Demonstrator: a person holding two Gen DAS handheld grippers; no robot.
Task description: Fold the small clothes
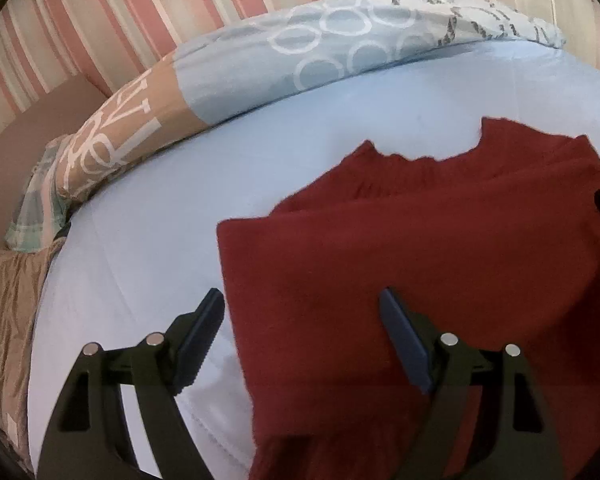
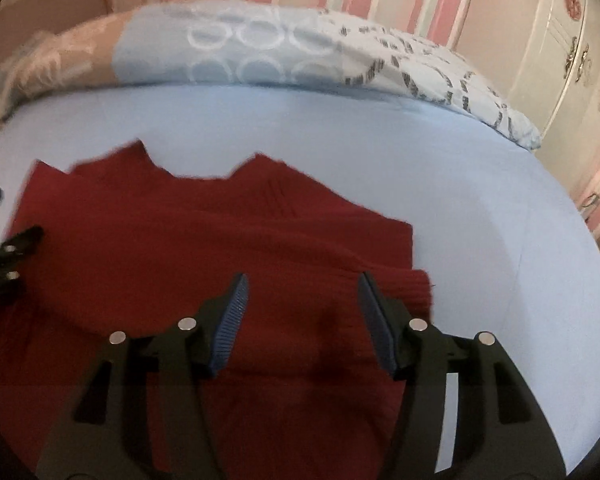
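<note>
From the left wrist view, a light blue bed sheet (image 1: pixel 140 208) fills the middle ground. A long pillow (image 1: pixel 300 56) printed with white rings, tan at one end and grey-marked at the other, lies along the bed's far edge against a pink striped wall (image 1: pixel 148 4). A plaid cloth (image 1: pixel 36 208) and a shiny tan cover (image 1: pixel 12 304) bunch at the left edge of the bed. A dark red knit sweater (image 1: pixel 400 248) lies flat on the sheet, partly folded, with one straight side edge at the left and a jagged far edge. The left gripper (image 1: pixel 302 308) hangs over that side edge with its jaws wide apart and nothing clamped: the left finger is over bare sheet, the right finger over red knit. A dark tip of the other gripper shows at the right border. Bare sheet lies open to the left and beyond the sweater.

From the right wrist view, the same pillow (image 2: pixel 284 52) runs across the far side, and a white cabinet (image 2: pixel 572 60) stands at the right. The sweater (image 2: pixel 172 240) spreads left and centre, and its ribbed cuff (image 2: pixel 412 288) juts out just beside the right finger. The right gripper (image 2: pixel 302 300) has its jaws apart over the knit, holding nothing. The left gripper (image 2: pixel 4 248) shows at the left border. Bare sheet (image 2: pixel 480 208) lies open to the right and behind.
</note>
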